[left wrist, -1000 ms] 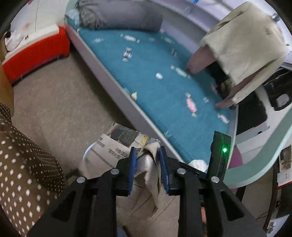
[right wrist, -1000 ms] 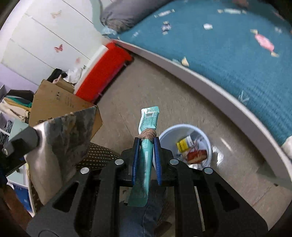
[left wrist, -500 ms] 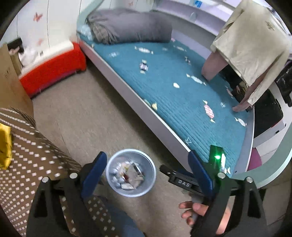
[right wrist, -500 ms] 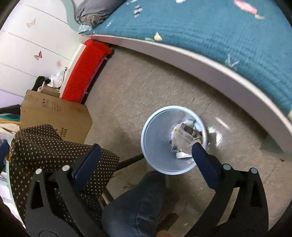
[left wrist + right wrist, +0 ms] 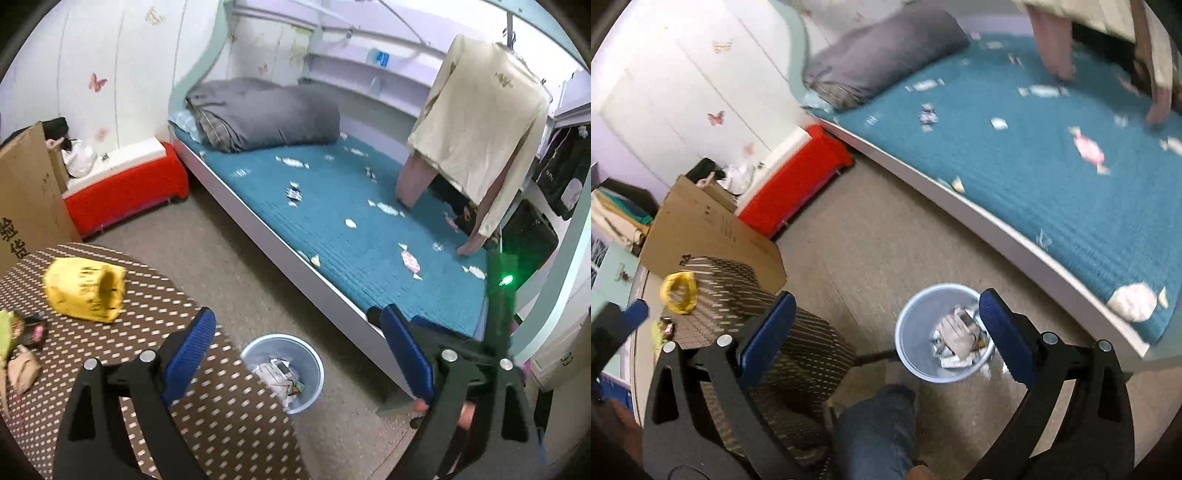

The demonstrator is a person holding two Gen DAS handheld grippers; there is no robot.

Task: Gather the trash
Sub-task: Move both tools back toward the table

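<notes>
Both your grippers are wide apart with nothing between the pads: the left gripper fills the bottom of the left wrist view, the right gripper the bottom of the right wrist view, and both hang empty. Right below them, at lower centre in both views, sits the pale bin on the floor with crumpled paper and wrappers inside, so that load looks delivered. Your knee in jeans sits just beside the bin at the bottom of the right view; nudge it and the bin could tip. To the left, the dotted table carries the yellow bag, with smaller scraps at the far left edge; these look like your next pickups. The bag is soft and open-mouthed, so a pinch on a loose fold could slip on the way over. The frames are smeared at that side, so aim may suffer if you rush. Farther off, the teal bed fills the upper right, and the hanging cream garment droops over it; it could snag a gripper there.
</notes>
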